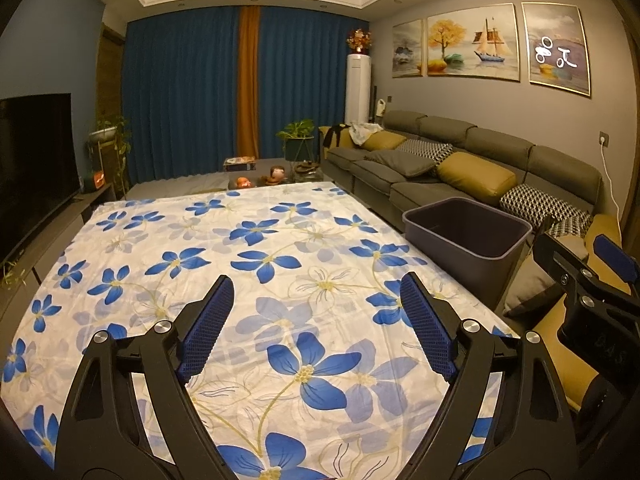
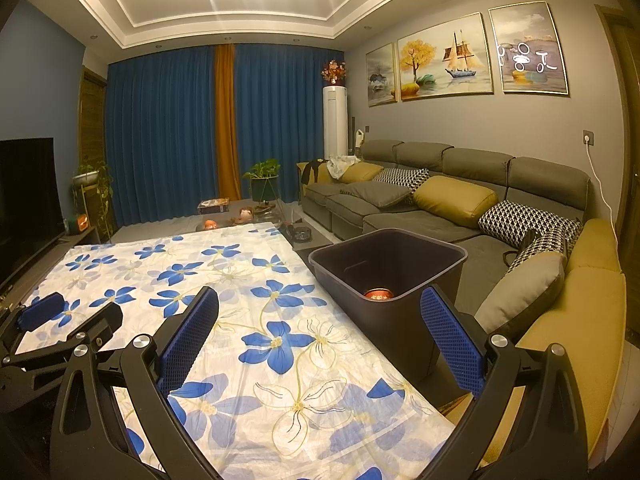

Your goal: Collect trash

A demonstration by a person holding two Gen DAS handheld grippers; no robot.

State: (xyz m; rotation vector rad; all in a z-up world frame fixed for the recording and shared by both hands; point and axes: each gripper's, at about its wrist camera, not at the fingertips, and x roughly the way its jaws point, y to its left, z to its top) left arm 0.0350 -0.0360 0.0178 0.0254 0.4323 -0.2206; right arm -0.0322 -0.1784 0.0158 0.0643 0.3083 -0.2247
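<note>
A dark grey bin stands at the table's right edge beside the sofa; it also shows in the left wrist view. Inside it lies a round red item. The table wears a white cloth with blue flowers. My left gripper is open and empty above the cloth's near part. My right gripper is open and empty, just in front of the bin and a little left of it. Each gripper shows at the edge of the other's view.
A grey sofa with yellow and patterned cushions runs along the right. A TV stands at left. A low table with small objects sits beyond the cloth, and blue curtains hang behind.
</note>
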